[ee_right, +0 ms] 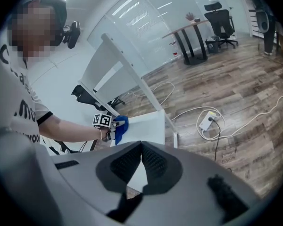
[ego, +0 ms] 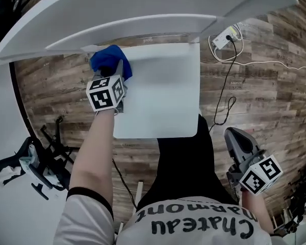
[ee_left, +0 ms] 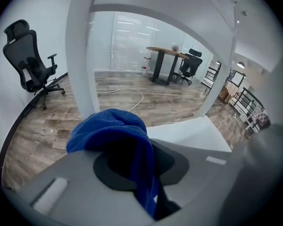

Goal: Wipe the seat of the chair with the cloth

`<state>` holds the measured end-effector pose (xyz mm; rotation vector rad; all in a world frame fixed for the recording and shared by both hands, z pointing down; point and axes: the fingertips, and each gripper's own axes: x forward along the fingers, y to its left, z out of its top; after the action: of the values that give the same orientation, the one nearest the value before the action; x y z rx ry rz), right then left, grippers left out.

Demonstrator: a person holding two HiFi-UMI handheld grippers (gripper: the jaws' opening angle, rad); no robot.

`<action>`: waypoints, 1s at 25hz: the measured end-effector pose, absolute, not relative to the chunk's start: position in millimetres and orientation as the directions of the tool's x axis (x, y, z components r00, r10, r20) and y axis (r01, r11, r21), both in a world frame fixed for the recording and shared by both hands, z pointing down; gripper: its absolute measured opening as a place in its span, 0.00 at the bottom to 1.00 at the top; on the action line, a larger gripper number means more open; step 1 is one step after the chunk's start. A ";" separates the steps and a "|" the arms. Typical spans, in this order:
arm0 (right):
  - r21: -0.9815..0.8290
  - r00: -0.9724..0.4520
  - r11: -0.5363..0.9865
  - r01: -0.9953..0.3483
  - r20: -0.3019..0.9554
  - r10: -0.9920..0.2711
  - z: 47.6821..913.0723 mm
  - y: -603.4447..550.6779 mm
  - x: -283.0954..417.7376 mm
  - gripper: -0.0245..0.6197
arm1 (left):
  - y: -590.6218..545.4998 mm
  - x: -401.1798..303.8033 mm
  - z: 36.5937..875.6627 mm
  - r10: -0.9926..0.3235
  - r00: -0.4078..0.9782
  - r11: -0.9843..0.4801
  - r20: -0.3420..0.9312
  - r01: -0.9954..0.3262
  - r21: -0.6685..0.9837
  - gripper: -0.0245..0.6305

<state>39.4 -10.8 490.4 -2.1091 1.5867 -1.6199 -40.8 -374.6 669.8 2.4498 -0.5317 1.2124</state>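
Right gripper (ego: 234,135) hangs low beside the person's leg, jaws together, nothing between them. Farther out, left gripper (ego: 113,70) is clamped on the blue cloth (ego: 105,59) at the far left corner of the seat (ego: 163,96). Risk: the bunched cloth could snag the white post (ee_left: 82,55) just behind. Only the head view shows cloth meeting seat; the left gripper view hides it.

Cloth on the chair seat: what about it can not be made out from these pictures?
- Head view: where the cloth meets the seat is hidden under the left gripper and the cloth's own folds.
- Left gripper view: the cloth covers the jaw tips.
- Right gripper view: the cloth is too small to show its folds.
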 end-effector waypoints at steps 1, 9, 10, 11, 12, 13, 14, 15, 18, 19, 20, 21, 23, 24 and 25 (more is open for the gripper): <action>-0.569 -0.067 -0.481 -0.667 0.689 -0.722 491.7 -6.7 40.2 0.06 | -368.3 -34.6 669.6 -0.163 0.574 -0.870 0.803 -0.467 0.157 0.15; -0.590 -0.014 -0.528 -0.611 0.675 -0.738 496.8 28.5 50.2 0.06 | -293.0 34.4 668.1 -0.070 0.655 -0.891 0.752 -0.381 0.249 0.15; -0.590 -0.004 -0.533 -0.607 0.672 -0.740 496.9 33.4 51.7 0.06 | -282.7 41.3 667.9 -0.067 0.663 -0.885 0.746 -0.385 0.262 0.15; -0.591 0.006 -0.538 -0.601 0.670 -0.742 497.3 38.3 53.4 0.06 | -272.9 47.4 667.8 -0.070 0.670 -0.877 0.739 -0.394 0.274 0.15; -0.593 0.015 -0.544 -0.593 0.668 -0.744 498.2 43.0 54.8 0.06 | -263.7 52.8 667.8 -0.074 0.675 -0.870 0.734 -0.404 0.283 0.15; -0.596 0.024 -0.550 -0.585 0.665 -0.746 499.4 47.6 55.8 0.06 | -254.7 57.9 667.9 -0.077 0.679 -0.865 0.730 -0.410 0.289 0.15; -0.601 0.031 -0.554 -0.576 0.662 -0.749 500.5 52.1 56.2 0.06 | -245.3 63.2 668.0 -0.074 0.681 -0.864 0.729 -0.408 0.293 0.15; -0.605 0.036 -0.557 -0.570 0.658 -0.752 501.7 56.8 55.9 0.06 | -235.5 69.2 668.1 -0.063 0.683 -0.868 0.728 -0.398 0.298 0.15; -0.610 0.046 -0.565 -0.556 0.657 -0.753 505.6 73.0 53.5 0.06 | -203.8 90.3 668.2 0.004 0.695 -0.883 0.719 -0.336 0.329 0.15; -0.610 0.049 -0.570 -0.550 0.658 -0.751 506.7 78.9 53.1 0.06 | -193.8 97.1 668.1 0.029 0.699 -0.885 0.714 -0.314 0.344 0.15; -0.609 0.054 -0.576 -0.545 0.660 -0.749 507.5 84.8 53.3 0.06 | -184.8 103.4 668.0 0.050 0.703 -0.886 0.710 -0.296 0.356 0.15; -0.607 0.059 -0.583 -0.540 0.663 -0.746 508.1 90.6 54.3 0.06 | -177.7 108.9 668.0 0.063 0.705 -0.887 0.706 -0.285 0.364 0.15; -0.600 0.072 -0.596 -0.534 0.670 -0.739 509.0 101.1 57.2 0.06 | -169.5 116.5 668.7 0.058 0.704 -0.891 0.707 -0.284 0.355 0.15; -0.597 0.078 -0.602 -0.531 0.673 -0.736 509.5 105.4 58.7 0.06 | -167.1 119.0 669.2 0.048 0.703 -0.894 0.709 -0.287 0.345 0.15; -0.593 0.084 -0.607 -0.529 0.675 -0.733 510.1 109.1 59.9 0.06 | -164.8 121.0 669.6 0.040 0.704 -0.897 0.709 -0.287 0.336 0.15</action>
<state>59.9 109.1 510.1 -2.1594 1.2791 -1.5413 121.0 -164.8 669.6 2.4870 -0.1905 1.0498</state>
